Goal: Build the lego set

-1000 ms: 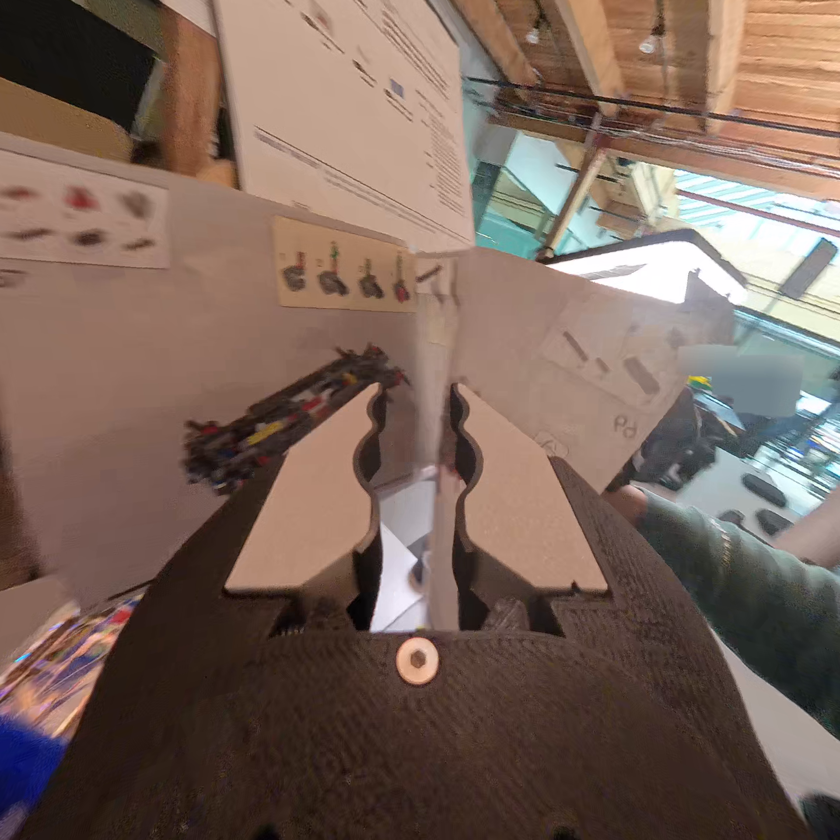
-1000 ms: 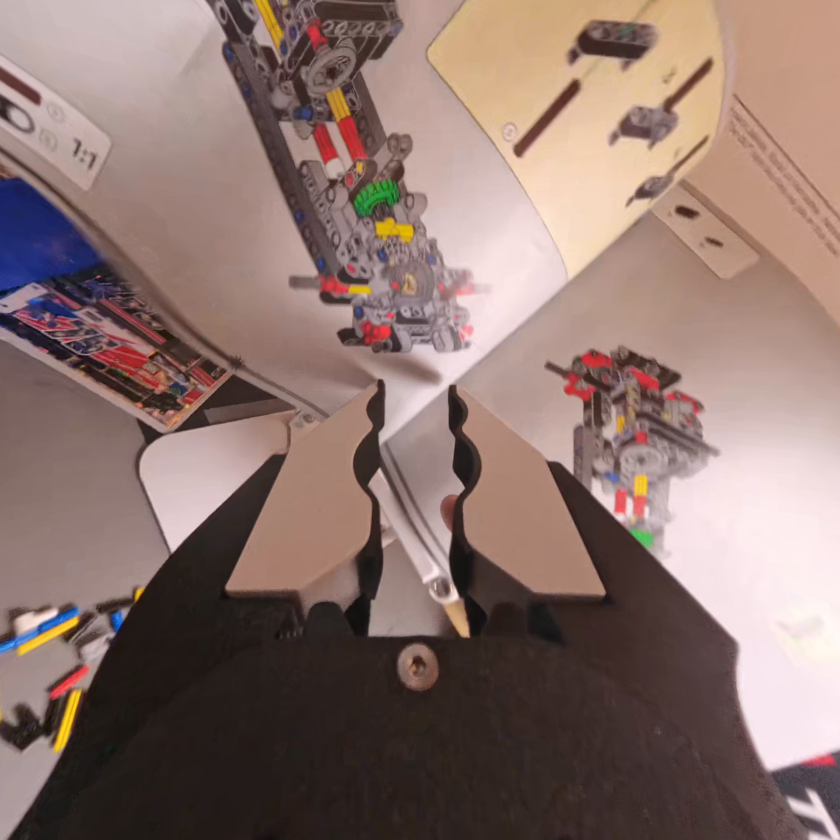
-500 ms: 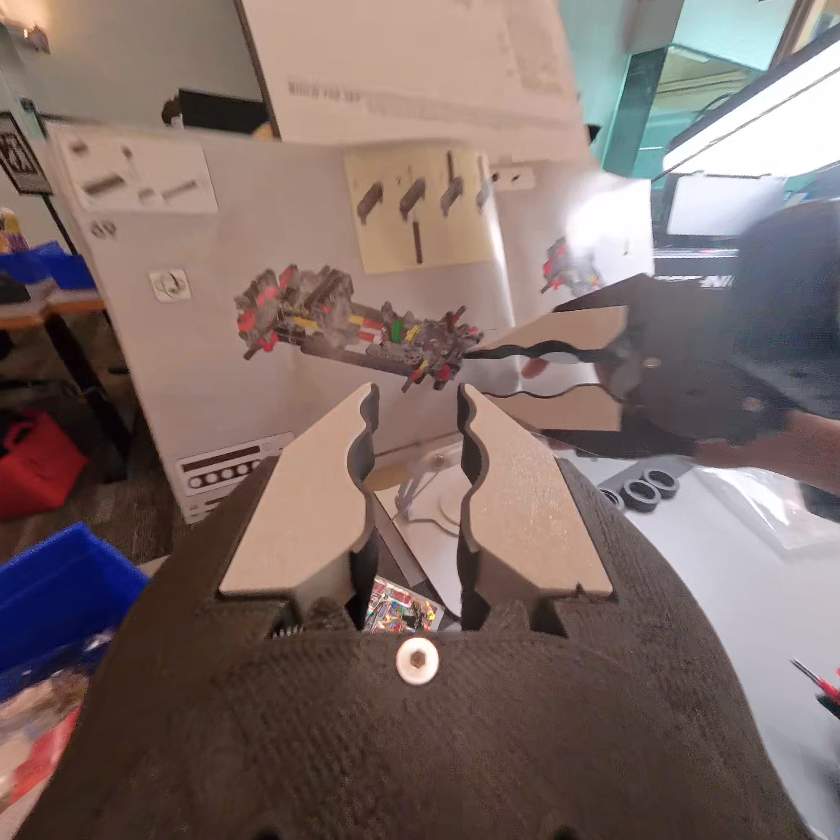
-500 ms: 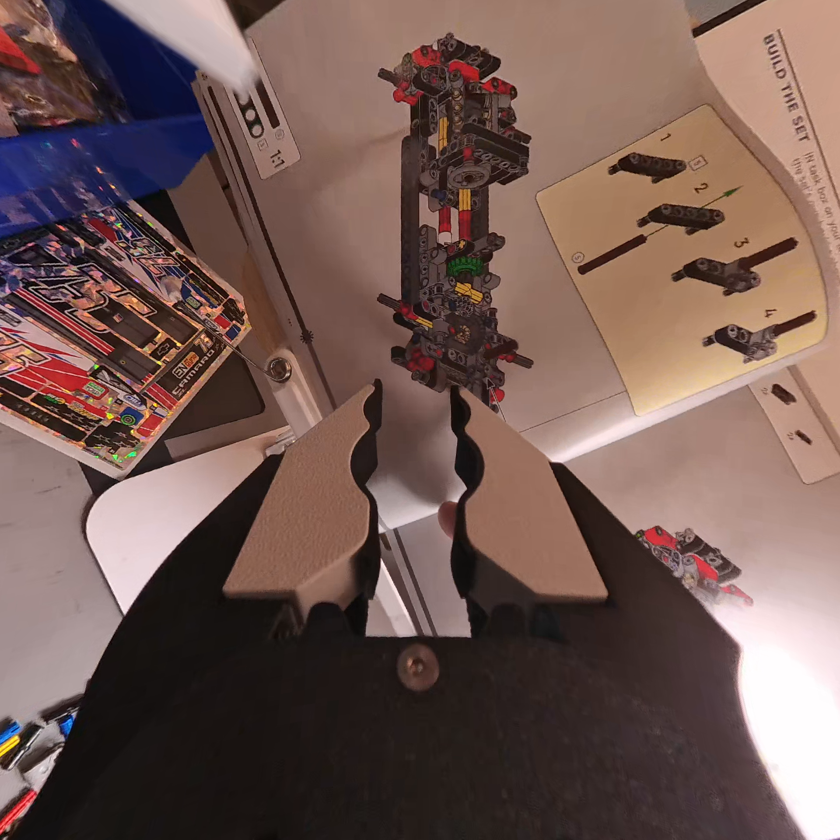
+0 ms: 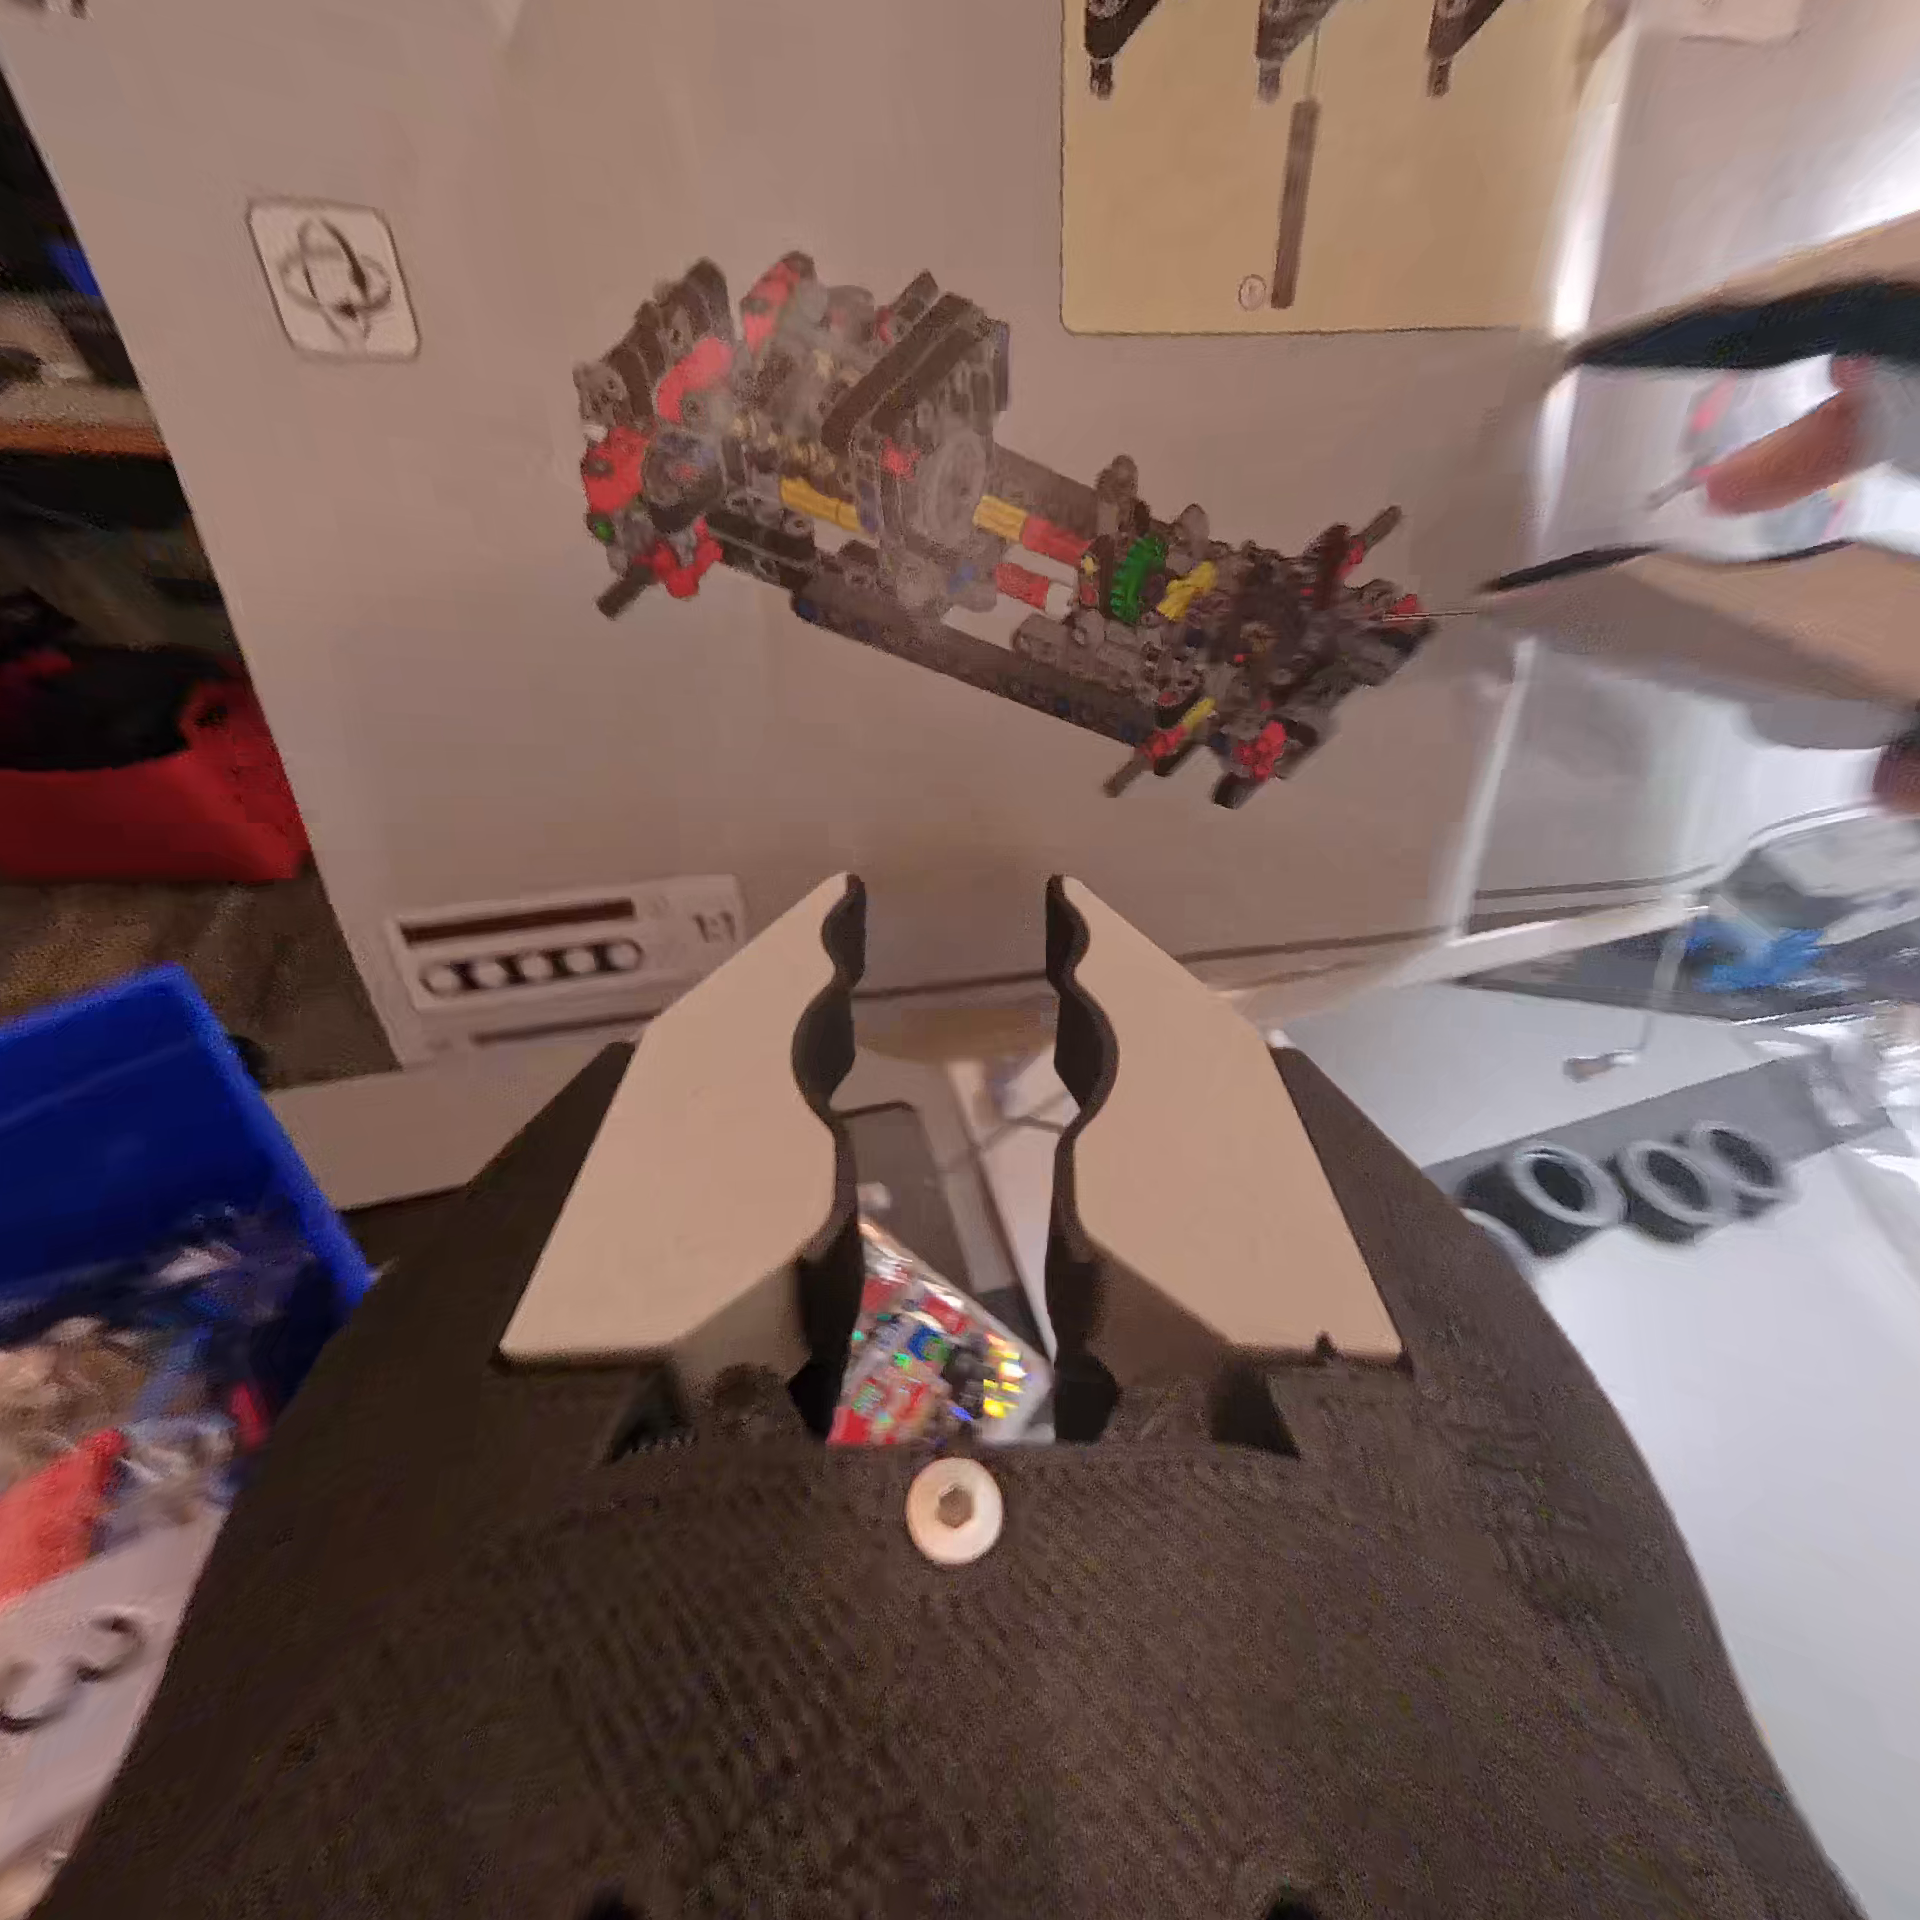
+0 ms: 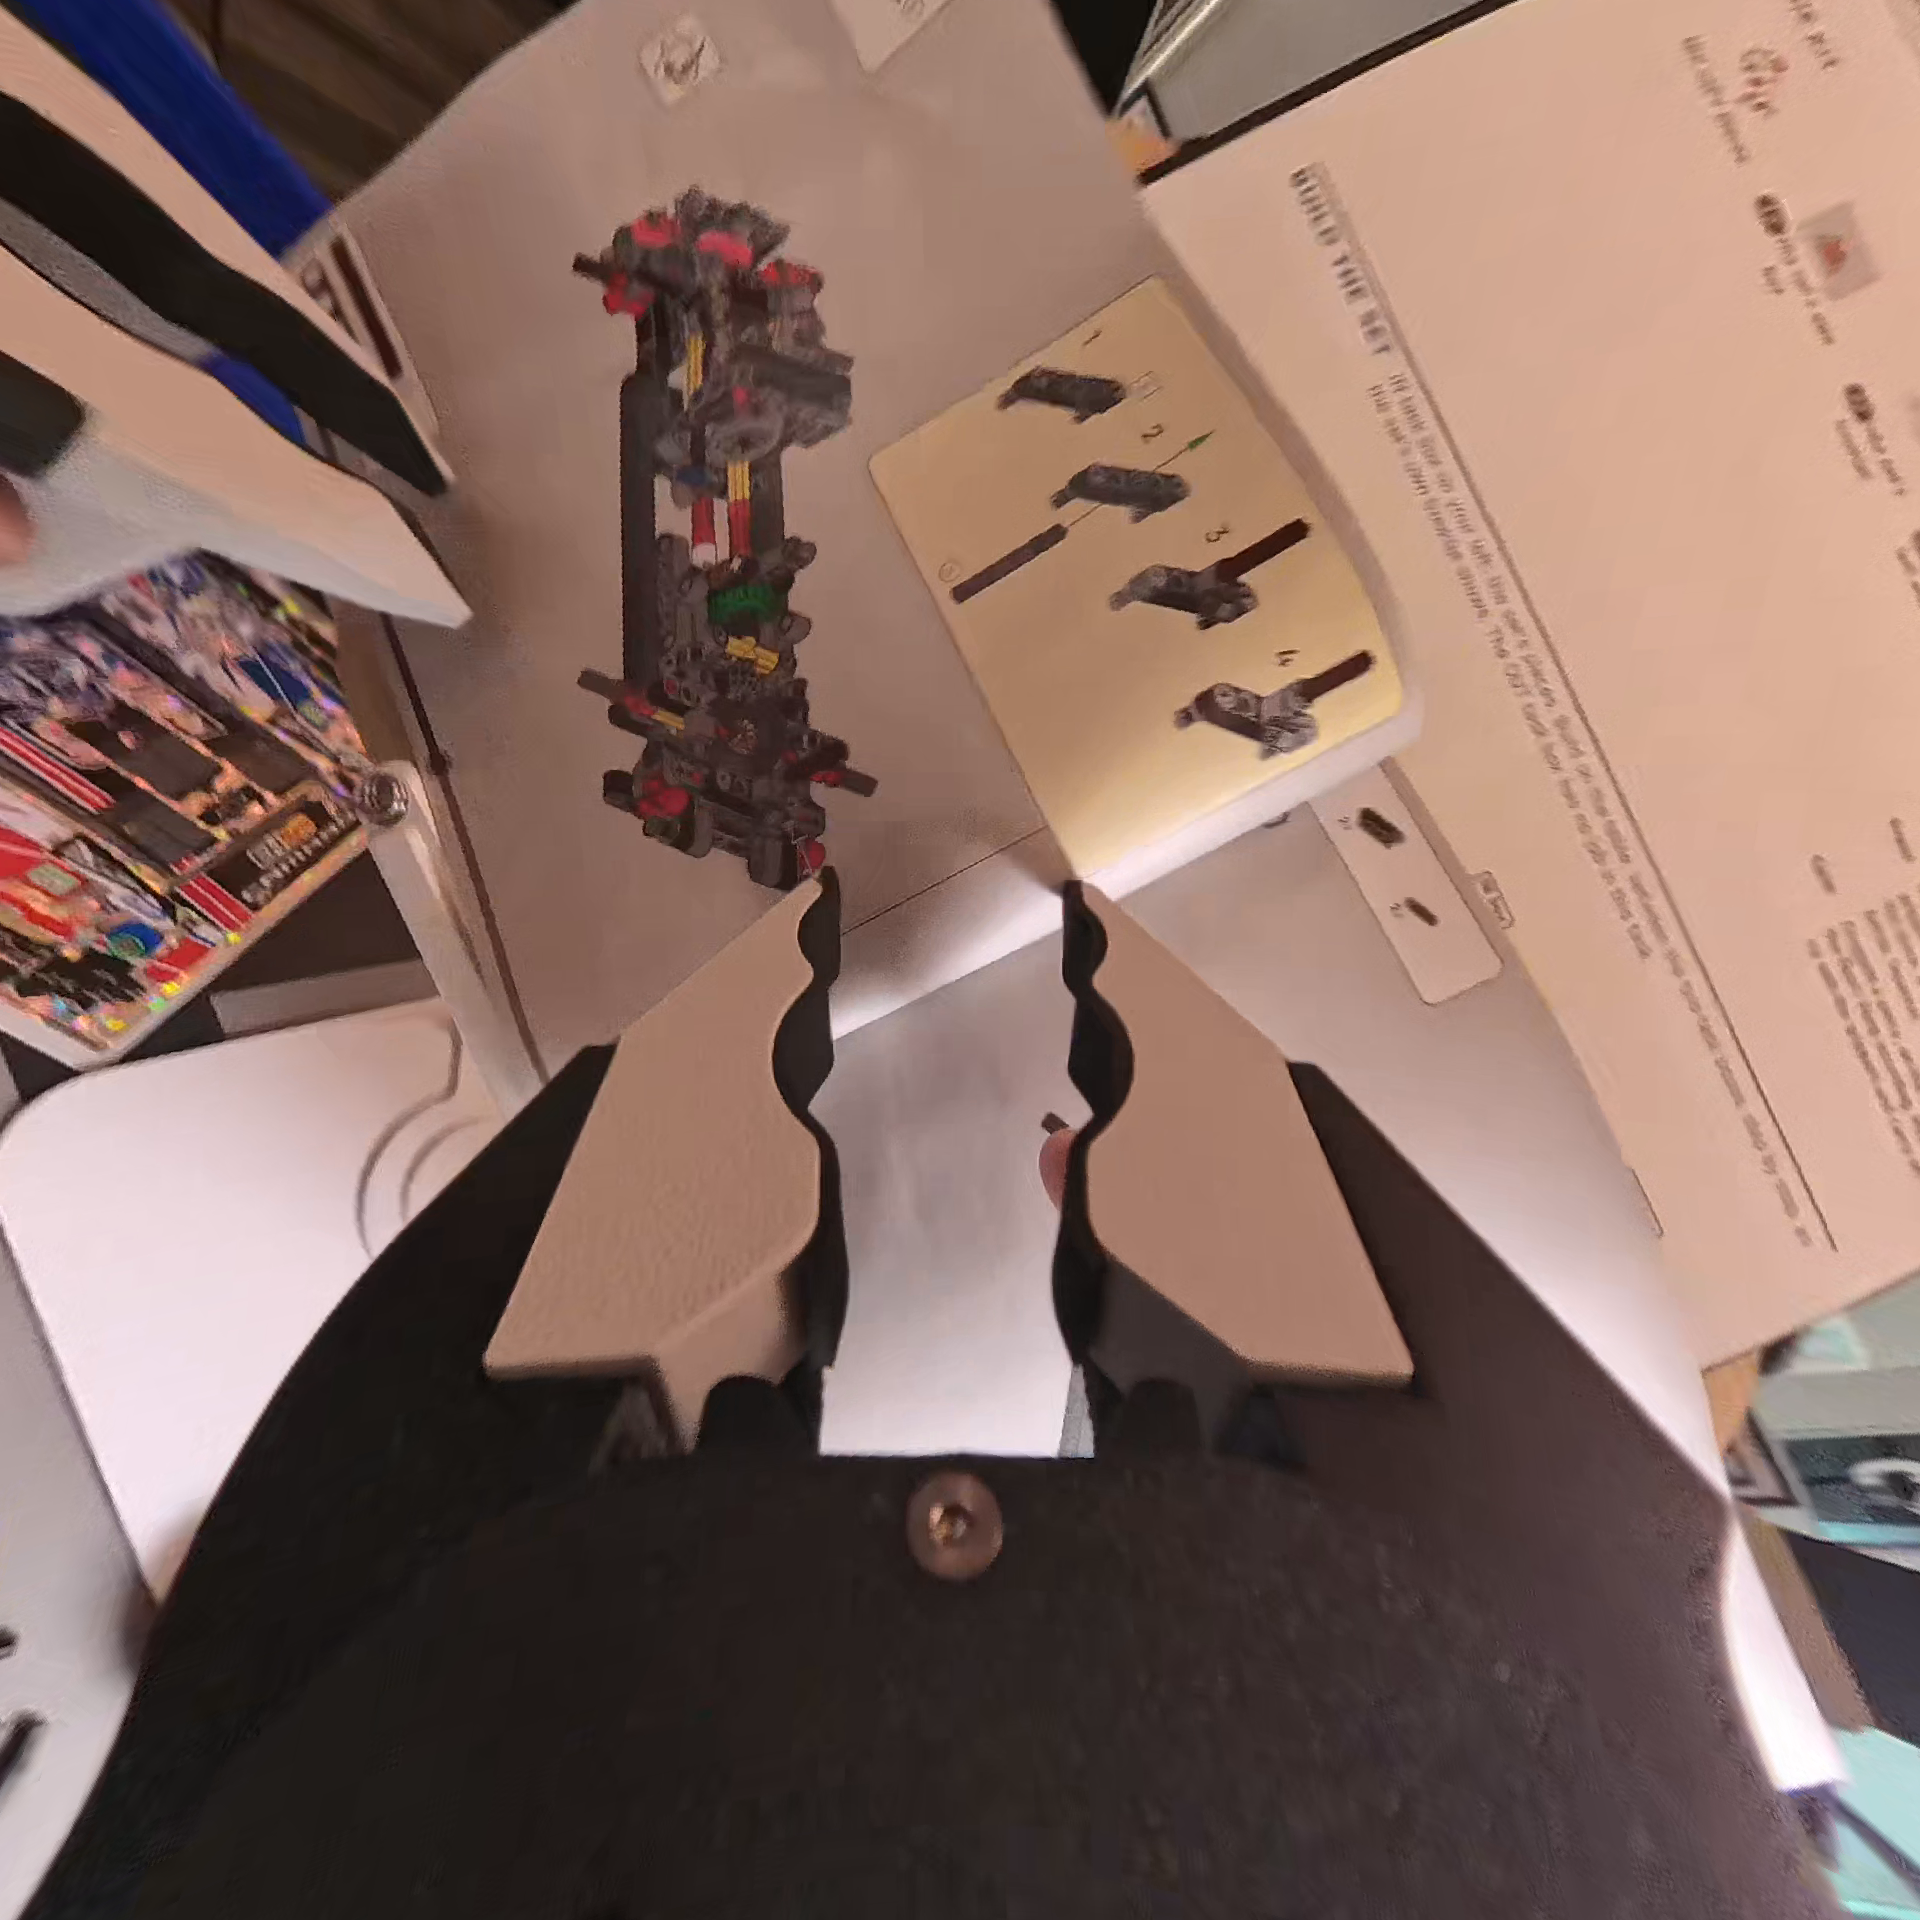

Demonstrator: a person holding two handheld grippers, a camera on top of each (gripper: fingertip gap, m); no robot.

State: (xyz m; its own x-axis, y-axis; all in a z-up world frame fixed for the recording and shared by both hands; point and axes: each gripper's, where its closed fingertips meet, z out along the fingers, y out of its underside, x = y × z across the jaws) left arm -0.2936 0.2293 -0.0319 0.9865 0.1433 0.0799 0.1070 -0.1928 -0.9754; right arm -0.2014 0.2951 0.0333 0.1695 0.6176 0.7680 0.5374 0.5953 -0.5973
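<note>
Because the instruction booklet [image 5: 935, 644] stands propped upright straight ahead of the left gripper [image 5: 954, 894], its page with the printed chassis faces both cameras, likely so the next step can be read. The left gripper hangs empty, jaws moderately apart, above a holographic sticker sheet [image 5: 925, 1361] seen between its fingers. A blue bin [image 5: 135, 1122] of bagged parts sits to its left, and black tyres [image 5: 1621, 1184] lie on the table to its right. The right gripper [image 6: 948, 899] also holds nothing, jaws fairly wide, its tips at the lower edge of the page. Beyond them lies a yellow inset [image 6: 1143, 582] with 4 sub-steps. No assembled model shows; building seems paused for reading.
</note>
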